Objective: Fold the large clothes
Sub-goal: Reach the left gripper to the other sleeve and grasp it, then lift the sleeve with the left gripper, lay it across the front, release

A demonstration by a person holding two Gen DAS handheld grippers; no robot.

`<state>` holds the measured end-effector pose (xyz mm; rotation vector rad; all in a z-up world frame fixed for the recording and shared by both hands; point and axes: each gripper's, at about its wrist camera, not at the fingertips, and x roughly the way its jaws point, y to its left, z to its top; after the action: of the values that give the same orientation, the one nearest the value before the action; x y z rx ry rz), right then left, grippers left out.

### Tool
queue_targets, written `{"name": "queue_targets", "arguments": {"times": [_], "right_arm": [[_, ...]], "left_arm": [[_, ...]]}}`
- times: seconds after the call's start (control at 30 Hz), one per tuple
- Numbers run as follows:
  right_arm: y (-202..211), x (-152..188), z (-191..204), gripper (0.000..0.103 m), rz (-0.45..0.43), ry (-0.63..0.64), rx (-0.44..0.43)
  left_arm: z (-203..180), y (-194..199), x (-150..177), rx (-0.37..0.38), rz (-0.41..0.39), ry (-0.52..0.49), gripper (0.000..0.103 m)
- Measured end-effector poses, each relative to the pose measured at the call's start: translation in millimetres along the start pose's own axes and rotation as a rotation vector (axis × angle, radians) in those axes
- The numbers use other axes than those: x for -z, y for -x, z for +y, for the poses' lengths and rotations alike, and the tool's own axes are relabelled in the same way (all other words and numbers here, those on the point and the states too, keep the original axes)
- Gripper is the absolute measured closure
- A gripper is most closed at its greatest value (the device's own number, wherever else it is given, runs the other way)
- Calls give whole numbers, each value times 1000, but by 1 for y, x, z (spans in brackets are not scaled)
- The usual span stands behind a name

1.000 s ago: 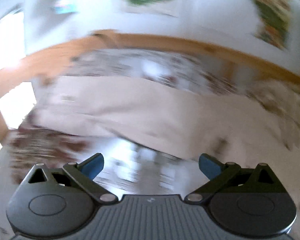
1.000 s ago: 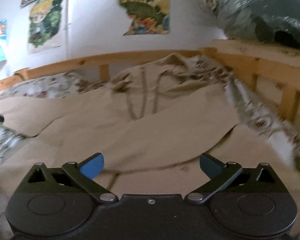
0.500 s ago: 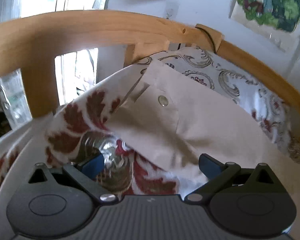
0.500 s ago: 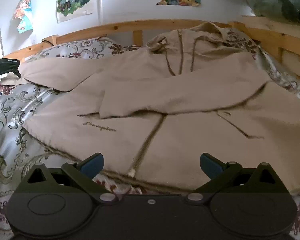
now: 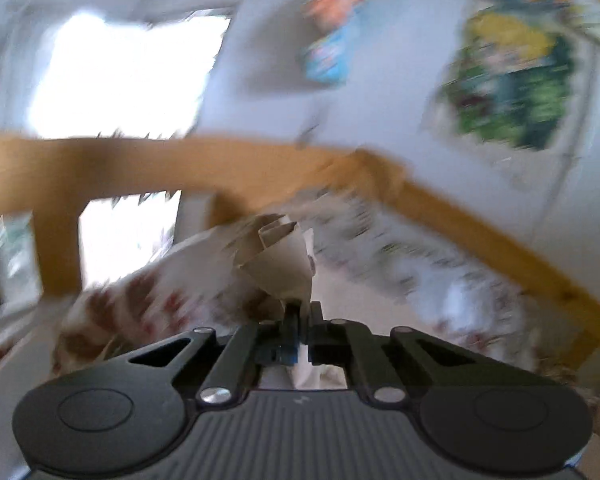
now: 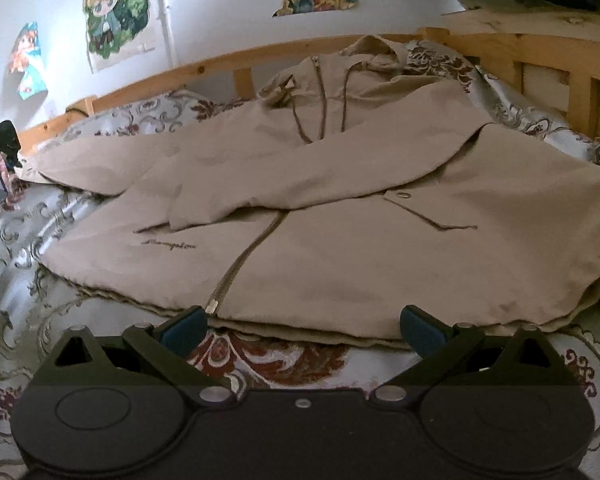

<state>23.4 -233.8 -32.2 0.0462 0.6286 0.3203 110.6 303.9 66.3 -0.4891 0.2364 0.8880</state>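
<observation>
One jacket (image 6: 340, 208), two claws (left (image 5: 298, 316), right (image 6: 300, 324)).

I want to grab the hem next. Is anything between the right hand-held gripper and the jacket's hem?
Nothing visible. The right hand-held gripper is open just in front of the jacket's hem, and only bare bedspread lies between them.

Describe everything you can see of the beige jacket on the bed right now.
The beige jacket is thin woven-looking fabric with a hood, two drawcords, a closed front zip, small chest lettering and a snapped pocket flap. It lies front-up on the patterned bedspread, one sleeve folded across the chest. The other sleeve stretches out, its cuff bunched in the shut left gripper.
</observation>
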Motion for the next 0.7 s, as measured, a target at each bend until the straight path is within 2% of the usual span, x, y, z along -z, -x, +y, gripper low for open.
{"name": "queue_targets", "arguments": {"times": [0.1,0.2,0.3,0.33,0.43,0.53,0.63,0.7], "right_arm": [[4,-2,-1,1,-16,3,9],[7,-3,-2,1,-26,10,18],[8,-4,-4,1,-38,6,40],[8,-4,-4,1,-42,4,49],[5,-7,-6,1,-25,19,115],[3,-6,-8,1,-14,44,193],[5,-3,-14,1,-22,41,204],[7,-1,-17,1,-26,41,214]], "left_arm": [[-29,27,-16,148,-74,-71,101],[-66,66,-29,327,-121,-152,101],[-106,109,-29,548,-150,-250,101],[-122,125,-25,645,-143,-290,101],[-171,158,1,939,-23,-384,101],[-220,191,48,1140,114,-461,101],[-258,213,105,1253,209,-558,100],[-279,215,147,1304,326,-586,100]]}}
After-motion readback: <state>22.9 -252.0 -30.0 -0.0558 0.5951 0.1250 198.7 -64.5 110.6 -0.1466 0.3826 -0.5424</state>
